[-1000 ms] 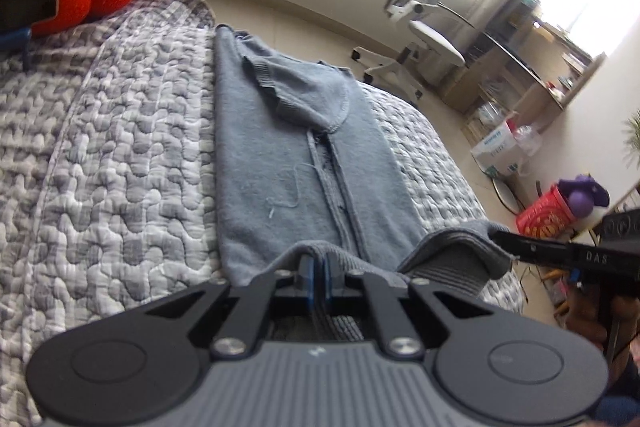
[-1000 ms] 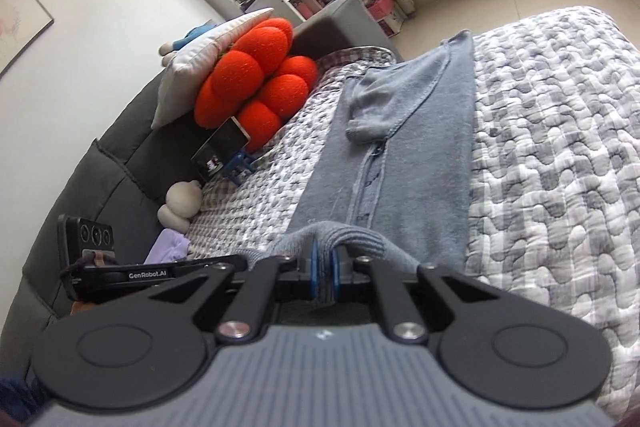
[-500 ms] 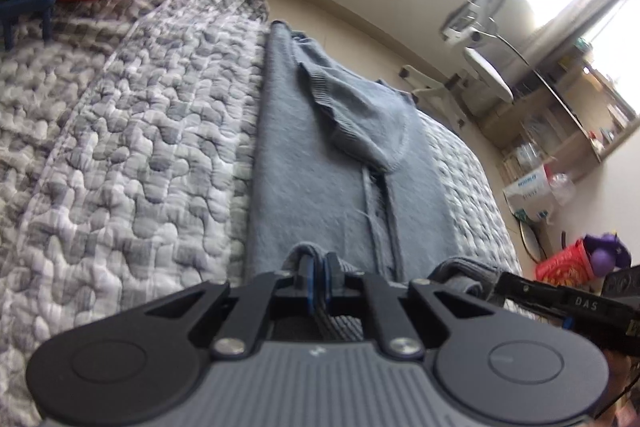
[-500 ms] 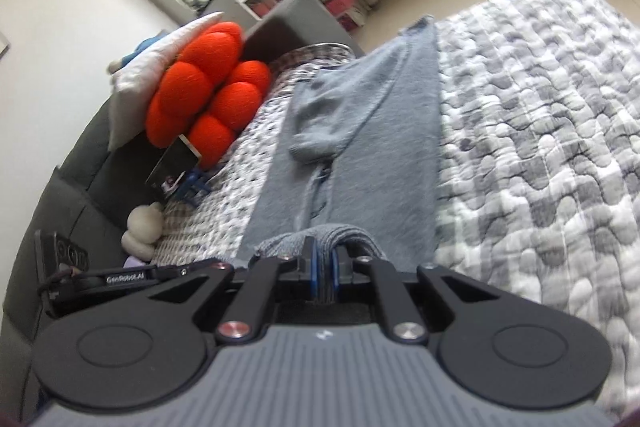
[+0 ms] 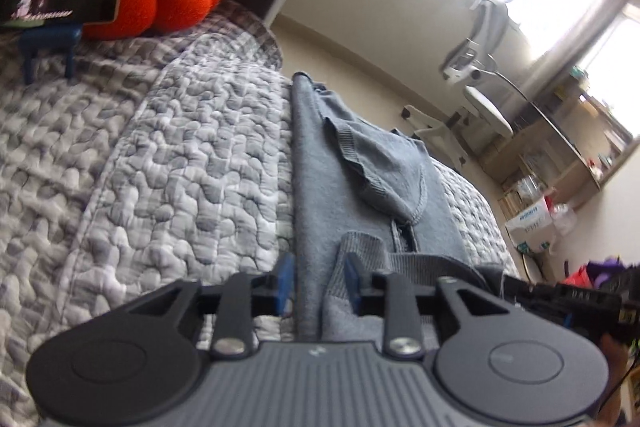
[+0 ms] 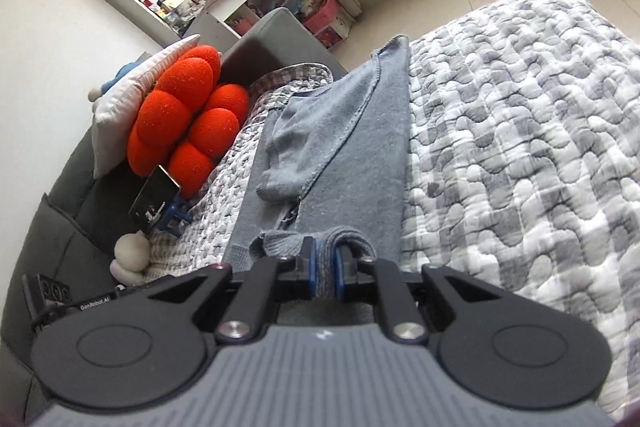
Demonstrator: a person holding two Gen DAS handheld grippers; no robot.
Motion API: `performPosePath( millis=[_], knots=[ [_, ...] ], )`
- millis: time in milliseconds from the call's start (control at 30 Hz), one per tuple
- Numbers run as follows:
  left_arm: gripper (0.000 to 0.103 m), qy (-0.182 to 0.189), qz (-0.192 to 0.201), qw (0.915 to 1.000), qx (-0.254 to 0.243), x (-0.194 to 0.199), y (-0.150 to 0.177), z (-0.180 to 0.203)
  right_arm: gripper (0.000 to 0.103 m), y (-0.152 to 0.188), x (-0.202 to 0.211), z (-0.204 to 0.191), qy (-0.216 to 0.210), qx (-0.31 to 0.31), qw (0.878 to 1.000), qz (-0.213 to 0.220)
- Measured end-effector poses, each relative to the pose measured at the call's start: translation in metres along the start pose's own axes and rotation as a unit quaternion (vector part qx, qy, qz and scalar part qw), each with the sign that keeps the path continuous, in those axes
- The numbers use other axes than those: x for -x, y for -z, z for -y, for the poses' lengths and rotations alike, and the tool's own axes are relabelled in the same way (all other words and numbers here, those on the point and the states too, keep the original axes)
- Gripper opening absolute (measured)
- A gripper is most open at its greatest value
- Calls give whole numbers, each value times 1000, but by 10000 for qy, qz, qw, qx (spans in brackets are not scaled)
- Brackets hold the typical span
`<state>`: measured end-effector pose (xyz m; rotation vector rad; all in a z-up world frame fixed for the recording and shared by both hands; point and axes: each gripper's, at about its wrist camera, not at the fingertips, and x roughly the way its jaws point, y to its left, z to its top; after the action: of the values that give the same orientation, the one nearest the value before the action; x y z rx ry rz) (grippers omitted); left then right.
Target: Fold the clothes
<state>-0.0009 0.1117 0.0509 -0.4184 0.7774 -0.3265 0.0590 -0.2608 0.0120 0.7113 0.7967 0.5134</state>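
- quilted bedspread [image 6: 520,131] covers the bed, grey pebble pattern; orange knot cushion [image 6: 180,119] and a phone on a blue stand [image 6: 154,201] sit at the head end.
- grey cardigan [image 6: 352,147] lies on the quilt as a long narrow strip, sides already turned in, one sleeve [image 5: 380,167] folded across the top layer.
- long axis runs straight away from both cameras; near end is the ribbed hem [image 5: 424,261], far end points toward the bed edge and floor.
- hem end is bunched and doubled up at the grippers, rest of the strip lies flat.
- right gripper [image 6: 323,273] clamped on a roll of the hem, cloth fills the narrow gap between blue pads.
- left gripper [image 5: 318,281] spread wide, pads either side of the strip's left edge, nothing pinched; looks like it has let go or is about to re-grip, can't settle which.
- judgement: the step looks like folding the hem end over toward the far end.
- to do it well: both corners level, hem square to long axis, keep side edges stacked, don't drag the folded sleeve out.
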Motion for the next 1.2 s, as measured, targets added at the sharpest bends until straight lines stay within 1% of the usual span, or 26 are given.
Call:
performPosePath(
  millis=[33,67,100,133,200,233,300,367,433,500,533,600,633,700,733,767,800,867,900,1033,1167,1200],
  knots=[
    [34,56,-9,10000,-60,-2,1,1,23,-1,0,2,-44,-31,10000,14],
    [35,113,-19,9999,-119,-4,2,2,40,-1,0,3,-87,-62,9999,28],
    [36,159,-33,9997,-191,-6,3,3,49,-2,0,6,-165,-133,9998,45],
    [37,178,-60,9994,-293,-10,4,6,59,-5,1,11,-388,-376,9985,75],
    [39,212,-120,9985,-493,-18,5,13,60,-10,2,20,-754,-816,9937,116],
    [39,211,-169,9980,-578,-22,7,15,60,-11,3,22,-746,-873,9933,152],
    [39,150,-249,9968,-745,-30,9,20,60,-12,8,16,-312,-492,9980,254],
    [38,81,-245,9954,-918,-35,9,24,60,-9,9,10,38,-52,9996,274],
    [37,66,-241,9939,-1075,-40,9,28,60,-3,8,3,319,425,9983,236],
    [36,71,-278,9922,-1210,-45,8,31,60,4,1,-4,488,896,9946,178],
    [36,74,-297,9913,-1278,-48,8,33,60,8,-3,-9,566,1178,9913,141],
    [32,94,-356,9893,-1409,-53,9,35,57,16,-13,-19,763,1841,9799,69],
    [29,107,-383,9883,-1472,-55,10,37,55,21,-18,-24,857,2167,9725,30],
    [28,150,-385,9877,-1510,-57,10,37,55,30,-29,-31,1007,2783,9552,-75],
    [26,181,-384,9880,-1483,-57,10,35,52,34,-35,-35,1081,3073,9454,-127],
    [21,216,-387,9892,-1396,-58,9,33,42,38,-39,-37,1149,3286,9373,-177],
    [19,246,-383,9902,-1321,-57,8,31,37,40,-42,-36,1169,3419,9322,-212],
    [10,278,-339,9913,-1240,-55,8,31,19,40,-45,-37,1110,3455,9317,-188],
    [9,294,-317,9918,-1200,-53,8,31,15,38,-45,-36,1068,3396,9343,-162],
    [7,359,-228,9937,-1038,-48,7,30,13,31,-40,-35,873,3136,9455,-19],
    [7,423,-139,9952,-875,-42,7,29,13,24,-23,-35,419,2715,9614,171],
    [7,439,-117,9955,-834,-41,7,29,13,23,-25,-36,450,2671,9625,164]
  ],
)
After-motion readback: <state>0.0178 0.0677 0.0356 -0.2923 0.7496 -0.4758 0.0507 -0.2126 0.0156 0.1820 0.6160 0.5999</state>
